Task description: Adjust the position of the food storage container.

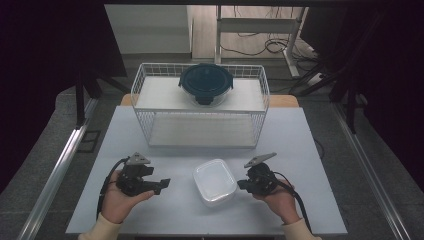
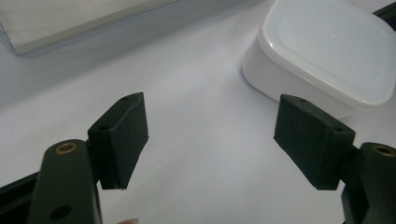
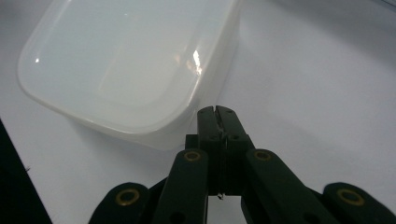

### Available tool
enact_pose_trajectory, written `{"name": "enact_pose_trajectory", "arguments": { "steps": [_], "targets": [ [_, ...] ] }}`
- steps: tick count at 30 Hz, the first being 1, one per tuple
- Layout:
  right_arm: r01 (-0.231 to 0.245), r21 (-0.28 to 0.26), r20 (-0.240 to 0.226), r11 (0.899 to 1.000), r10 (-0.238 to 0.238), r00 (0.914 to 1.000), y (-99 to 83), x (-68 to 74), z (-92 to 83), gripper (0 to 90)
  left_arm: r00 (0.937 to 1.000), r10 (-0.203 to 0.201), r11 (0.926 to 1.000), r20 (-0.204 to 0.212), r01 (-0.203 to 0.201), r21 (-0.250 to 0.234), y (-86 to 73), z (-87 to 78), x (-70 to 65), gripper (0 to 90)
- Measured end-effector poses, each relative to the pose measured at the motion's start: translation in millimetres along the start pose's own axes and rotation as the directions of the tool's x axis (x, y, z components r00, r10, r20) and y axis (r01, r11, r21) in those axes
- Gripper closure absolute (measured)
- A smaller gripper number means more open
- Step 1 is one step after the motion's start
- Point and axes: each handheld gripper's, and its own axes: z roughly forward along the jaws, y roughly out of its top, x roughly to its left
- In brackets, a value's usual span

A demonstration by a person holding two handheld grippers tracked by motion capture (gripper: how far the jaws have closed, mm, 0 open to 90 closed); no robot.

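While the white lidded container (image 1: 215, 182) sits on the pale table (image 1: 300, 150) near its front edge, the two hand-held grippers flank it, one on each side. Left gripper (image 1: 161, 184): held in the left hand (image 1: 120, 200), jaws spread wide apart, nothing between them; in the left gripper view (image 2: 210, 140) the container (image 2: 327, 51) lies ahead and to one side, apart from the pads. Right gripper (image 1: 241, 185): held in the right hand (image 1: 277, 200), jaws pressed together, holding nothing; in the right gripper view (image 3: 217, 112) the tips are just beside the container (image 3: 126, 60) wall, contact not discernible. Behind the container stands a white wire rack (image 1: 200, 107). A dark round lidded container (image 1: 206, 81) rests on its upper shelf.
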Motion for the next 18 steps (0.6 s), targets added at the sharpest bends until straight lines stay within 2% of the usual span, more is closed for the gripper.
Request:
{"name": "enact_pose_trajectory", "arguments": {
  "steps": [14,18],
  "targets": [
    [0.031,0.023,-0.056,0.999,-0.030,0.9980,-0.2,22.5,6.8,89.6,1.0000,0.001,0.9999,0.007,-0.001,0.010,-1.2,3.5,0.9,25.2],
    [0.056,0.039,-0.075,0.998,-0.053,0.9957,0.7,32.1,11.9,89.5,0.9999,0.002,0.9999,0.010,-0.003,0.014,-1.4,4.8,0.4,25.2]
  ]
}}
